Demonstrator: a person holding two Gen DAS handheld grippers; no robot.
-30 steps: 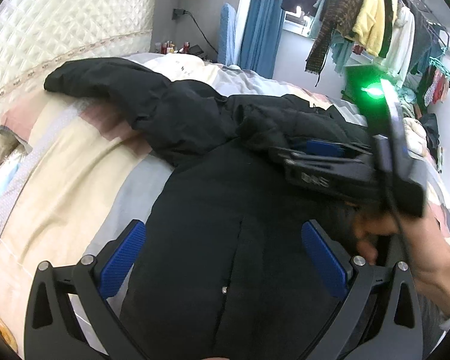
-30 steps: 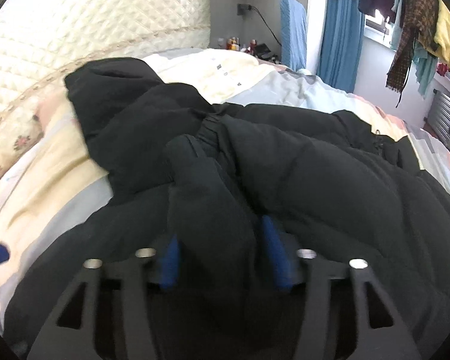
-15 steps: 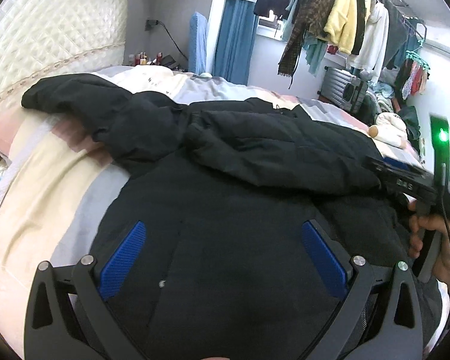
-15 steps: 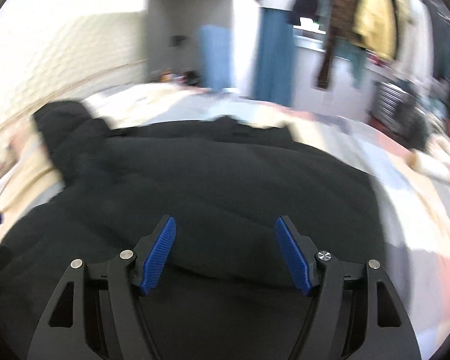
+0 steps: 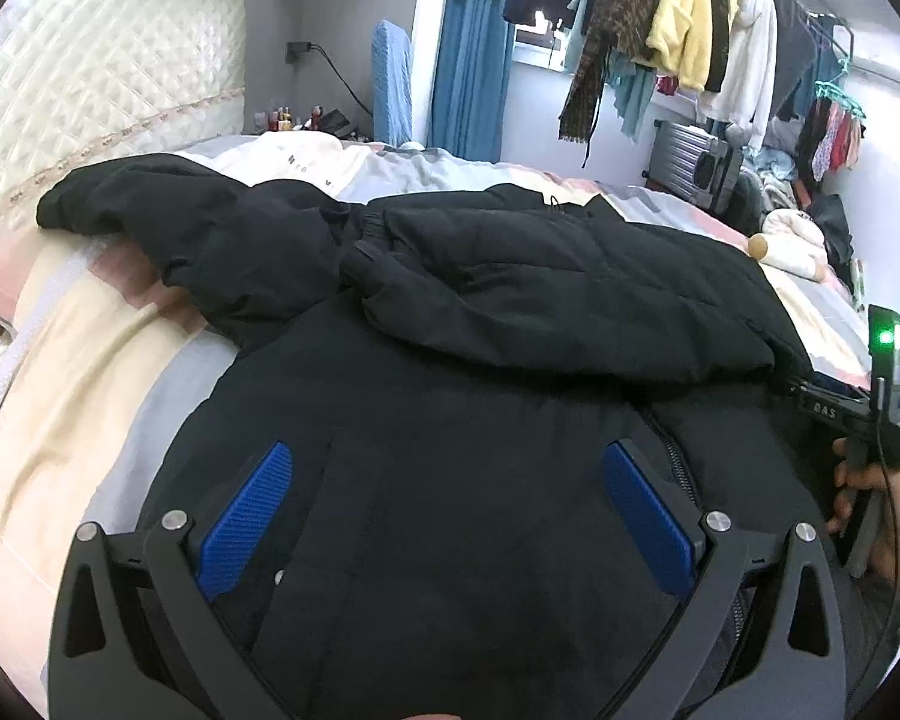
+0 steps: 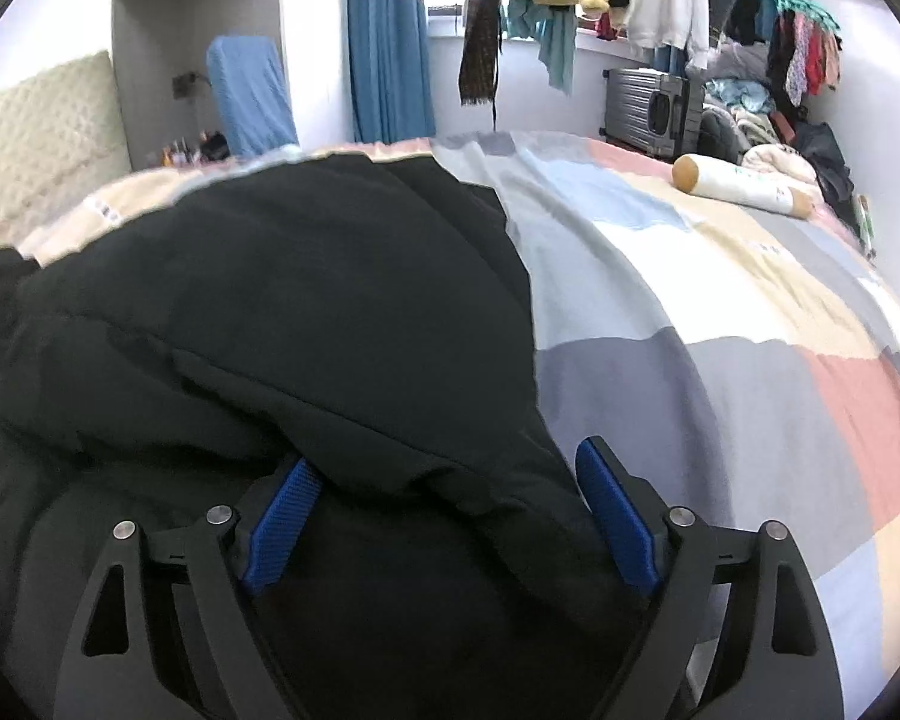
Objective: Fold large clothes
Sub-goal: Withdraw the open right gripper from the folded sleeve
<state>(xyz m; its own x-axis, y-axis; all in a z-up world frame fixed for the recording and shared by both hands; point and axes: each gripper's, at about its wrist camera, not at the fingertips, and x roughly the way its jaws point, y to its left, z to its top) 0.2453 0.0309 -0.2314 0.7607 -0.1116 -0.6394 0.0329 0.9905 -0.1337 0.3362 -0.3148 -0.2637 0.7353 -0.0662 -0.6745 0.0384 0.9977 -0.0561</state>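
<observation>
Both grippers angled down, over jacket

One black coat lies on one bed with a patchwork cover. Two grippers show, one left gripper and one right gripper. One suitcase, one cylindrical pillow, one blue curtain.

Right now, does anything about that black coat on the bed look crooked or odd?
Yes: on the black coat, one sleeve is folded across the chest, while the other sleeve sprawls sideways over the bedspread, unfolded.
</observation>
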